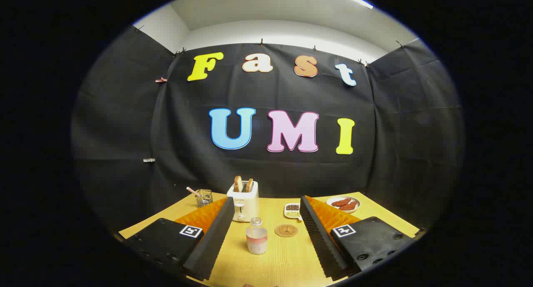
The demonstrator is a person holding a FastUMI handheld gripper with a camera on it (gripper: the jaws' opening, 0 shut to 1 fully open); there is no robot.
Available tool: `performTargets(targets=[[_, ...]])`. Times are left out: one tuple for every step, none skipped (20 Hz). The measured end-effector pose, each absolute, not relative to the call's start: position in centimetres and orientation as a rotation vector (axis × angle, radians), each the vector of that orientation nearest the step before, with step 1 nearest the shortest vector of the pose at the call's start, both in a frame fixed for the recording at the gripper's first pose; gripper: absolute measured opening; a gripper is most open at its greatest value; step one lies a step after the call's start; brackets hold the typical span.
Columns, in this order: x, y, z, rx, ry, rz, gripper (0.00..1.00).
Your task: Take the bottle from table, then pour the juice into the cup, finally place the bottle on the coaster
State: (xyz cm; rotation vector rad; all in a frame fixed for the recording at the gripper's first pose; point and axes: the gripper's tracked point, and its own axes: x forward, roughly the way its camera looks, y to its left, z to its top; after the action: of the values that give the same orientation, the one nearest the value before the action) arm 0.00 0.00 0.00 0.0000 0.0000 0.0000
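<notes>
My gripper (266, 200) is open, with its two fingers spread wide above the yellow wooden table (275, 262) and nothing held. Between the fingers stands a clear cup (257, 241) with a pinkish band. Right behind it rises a small clear bottle top (255, 221); the cup hides the rest of the bottle. A round wooden coaster (286, 230) lies flat just right of the cup, also between the fingers. Neither finger touches any of them.
A white toaster (243, 203) with two bread slices stands by the left fingertip. A small dish of beans (292, 210) sits beyond the coaster, a plate of sausages (344, 203) at the back right, and a glass holder (204, 198) at the back left.
</notes>
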Motion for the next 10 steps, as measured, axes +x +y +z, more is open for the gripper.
performTargets(targets=[[0.1,0.1,-0.4,-0.009,0.015,-0.003,0.97],[0.2,0.3,-0.7,-0.020,0.023,-0.006,0.97],[0.2,0.6,-0.7,-0.026,0.025,-0.007,0.97],[0.1,1.2,-0.8,-0.022,0.026,0.000,0.97],[0.2,1.9,-1.2,-0.016,0.033,0.009,0.97],[0.2,2.2,-1.7,-0.013,0.042,0.012,0.97],[0.2,2.3,-2.2,-0.014,0.049,0.011,0.97],[0.2,2.5,-2.5,-0.012,0.057,0.010,0.97],[0.3,2.6,-2.7,-0.001,0.061,0.012,0.97],[0.4,2.7,-2.7,0.011,0.059,0.011,0.97]])
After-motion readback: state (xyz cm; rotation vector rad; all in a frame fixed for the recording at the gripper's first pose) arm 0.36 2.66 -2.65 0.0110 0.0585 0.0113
